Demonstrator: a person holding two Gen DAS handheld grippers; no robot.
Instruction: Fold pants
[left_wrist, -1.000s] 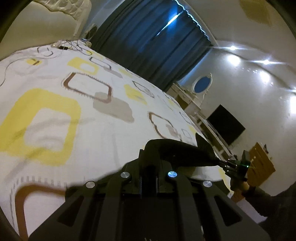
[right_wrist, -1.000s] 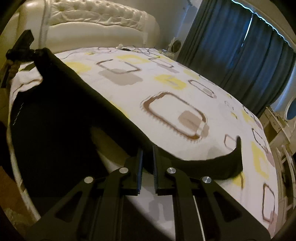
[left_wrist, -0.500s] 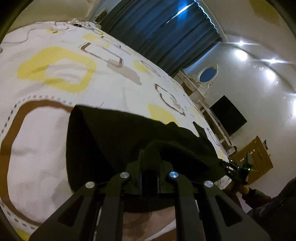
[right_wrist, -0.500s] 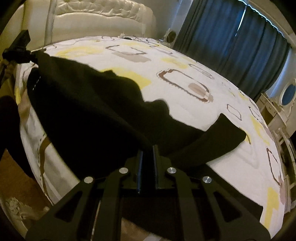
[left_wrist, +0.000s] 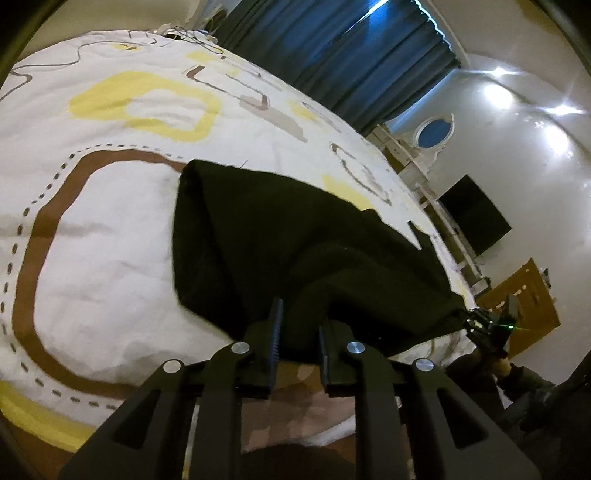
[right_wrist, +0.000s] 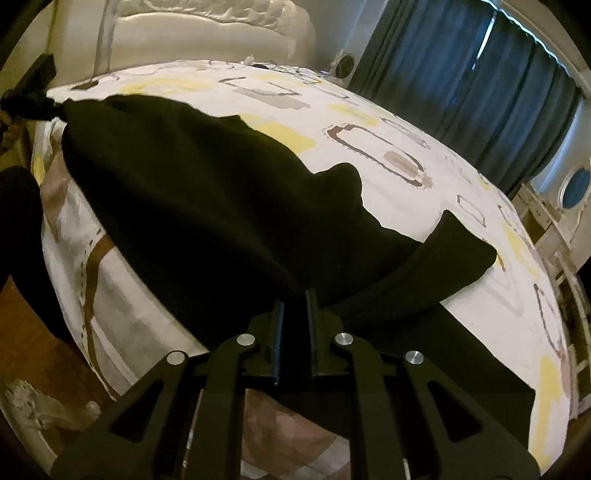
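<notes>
Black pants (left_wrist: 295, 229) lie spread over the near edge of the patterned bedspread (left_wrist: 110, 221), stretched between my two grippers. My left gripper (left_wrist: 297, 306) has a bunch of the waist end between its jaws; the jaws are opening, with the cloth still filling the gap. In the right wrist view the pants (right_wrist: 203, 184) taper to a point at that left gripper (right_wrist: 50, 105) on the far left. My right gripper (right_wrist: 295, 295) is shut on the other corner, and one leg end (right_wrist: 461, 254) folds out to the right. It also shows as the right gripper (left_wrist: 467, 321) in the left wrist view.
A tufted white headboard (right_wrist: 221, 29) and loose cables (left_wrist: 177, 35) mark the far end of the bed. Dark blue curtains (left_wrist: 351, 55), a dresser with an oval mirror (left_wrist: 434, 133) and a wall TV (left_wrist: 476, 221) stand beyond. Wooden floor (right_wrist: 37, 314) lies below the bed edge.
Both grippers have come down toward the bed edge, and the pants went from hanging between them to lying on the bedspread. The left jaws have parted slightly.
</notes>
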